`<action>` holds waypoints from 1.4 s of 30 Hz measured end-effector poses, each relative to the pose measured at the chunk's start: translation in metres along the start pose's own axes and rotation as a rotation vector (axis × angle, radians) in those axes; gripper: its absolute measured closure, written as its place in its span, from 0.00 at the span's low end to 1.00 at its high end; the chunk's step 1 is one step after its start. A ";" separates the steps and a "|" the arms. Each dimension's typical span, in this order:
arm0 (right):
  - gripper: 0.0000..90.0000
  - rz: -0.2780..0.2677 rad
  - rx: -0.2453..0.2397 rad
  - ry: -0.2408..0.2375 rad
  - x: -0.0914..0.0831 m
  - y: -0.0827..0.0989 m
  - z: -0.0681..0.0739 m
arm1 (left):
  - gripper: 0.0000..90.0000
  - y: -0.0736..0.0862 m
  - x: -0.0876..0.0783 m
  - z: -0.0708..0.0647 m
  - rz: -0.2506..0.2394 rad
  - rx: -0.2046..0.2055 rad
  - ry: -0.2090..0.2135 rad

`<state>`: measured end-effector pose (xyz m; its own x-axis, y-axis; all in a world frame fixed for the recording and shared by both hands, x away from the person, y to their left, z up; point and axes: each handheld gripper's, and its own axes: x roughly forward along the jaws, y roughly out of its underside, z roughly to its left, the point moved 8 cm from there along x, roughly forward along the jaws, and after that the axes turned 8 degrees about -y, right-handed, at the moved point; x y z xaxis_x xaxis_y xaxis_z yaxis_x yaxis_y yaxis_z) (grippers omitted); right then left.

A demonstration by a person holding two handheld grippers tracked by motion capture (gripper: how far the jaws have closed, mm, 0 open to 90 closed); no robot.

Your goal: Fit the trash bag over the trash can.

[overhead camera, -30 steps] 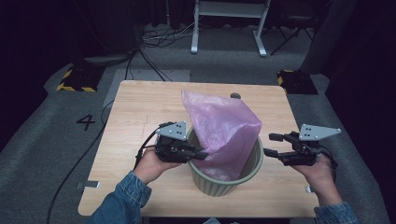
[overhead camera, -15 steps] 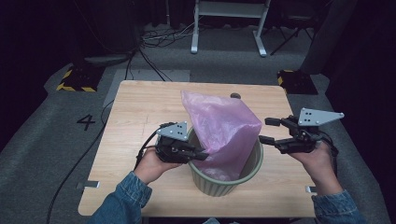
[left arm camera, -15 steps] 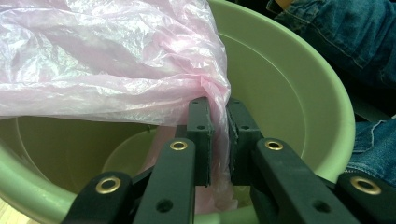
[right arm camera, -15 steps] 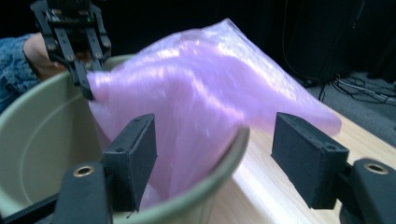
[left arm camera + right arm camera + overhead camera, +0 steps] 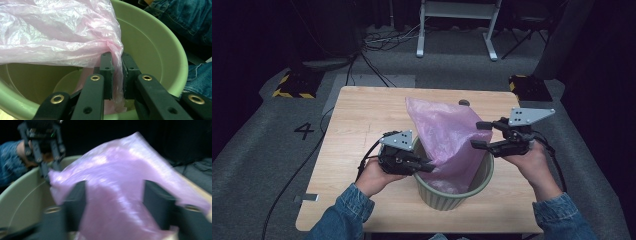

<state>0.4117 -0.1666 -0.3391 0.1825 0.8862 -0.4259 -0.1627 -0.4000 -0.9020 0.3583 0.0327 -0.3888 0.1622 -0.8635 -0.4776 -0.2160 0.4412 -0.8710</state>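
Lining a bin with a bag, seen from the high view. The green bin [image 5: 455, 182] stood on the wooden table [image 5: 362, 120] near its 6 o'clock edge, and the pink bag [image 5: 447, 135] rose out of it, its bottom tucked inside and its upper part leaning toward 11 o'clock.

The left gripper [image 5: 428, 167] sat at the bin's 9 o'clock rim, jaws nearly together and clamped on a gathered fold of the bag's edge; in the left gripper view that fold [image 5: 117, 62] ran down between the two black pads just inside the rim.

The right gripper [image 5: 480, 135] hung at about 2 o'clock of the bin, beside the bag's far side, jaws parted. They had just been closing, and in the blurred right gripper view the bag [image 5: 117, 195] lay between and beyond them, not visibly pressed by either pad.

Judged from this, the step in hand was taking the opposite edge so the mouth could be spread over the rim. It would go best if the left grip stayed fixed as an anchor, the right jaws bit only the top hem and not both layers, and the pull ran outward toward 3 o'clock, gently, as thin film tears or slips easily.
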 end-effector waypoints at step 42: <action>0.46 -0.053 0.115 0.087 -0.031 0.019 0.028 | 0.84 -0.009 0.007 -0.004 0.038 0.044 -0.072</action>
<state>0.3753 -0.1954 -0.3408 0.2762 0.8798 -0.3868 -0.2600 -0.3191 -0.9114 0.3572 0.0221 -0.3841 0.2235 -0.8266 -0.5164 -0.1812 0.4854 -0.8553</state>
